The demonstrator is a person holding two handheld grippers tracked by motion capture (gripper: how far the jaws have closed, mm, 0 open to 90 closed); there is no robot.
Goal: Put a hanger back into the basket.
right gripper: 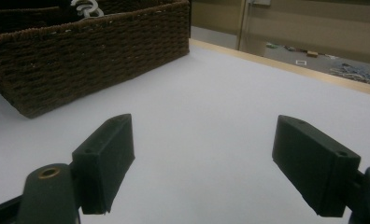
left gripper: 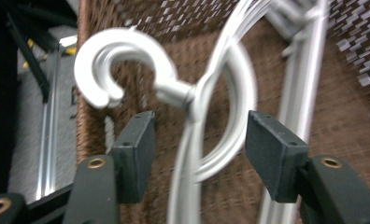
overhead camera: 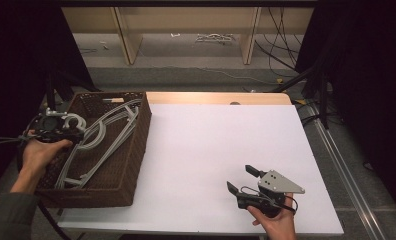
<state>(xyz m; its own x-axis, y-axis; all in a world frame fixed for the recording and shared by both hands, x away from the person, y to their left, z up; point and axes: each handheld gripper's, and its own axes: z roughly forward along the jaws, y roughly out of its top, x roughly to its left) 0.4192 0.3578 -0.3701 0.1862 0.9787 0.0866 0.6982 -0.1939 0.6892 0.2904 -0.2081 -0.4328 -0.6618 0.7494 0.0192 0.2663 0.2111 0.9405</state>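
Presently my left fingers (left gripper: 199, 156) stand apart, gripping nothing, around pale grey hangers (left gripper: 230, 93) with a curled hook, stacked in the basket (overhead camera: 136, 150).

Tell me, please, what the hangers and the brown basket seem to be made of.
The hangers: probably plastic, pale grey-white and smooth, with a soft sheen on the hook; coated metal is possible. The basket: dark brown woven wicker or rattan, matte, with plaited strands plain on its wall.

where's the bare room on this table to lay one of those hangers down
The white tabletop lies bare from the basket across to its right edge, bar the right tool near the front. Inside the basket it is crowded with grey hangers under the left tool.
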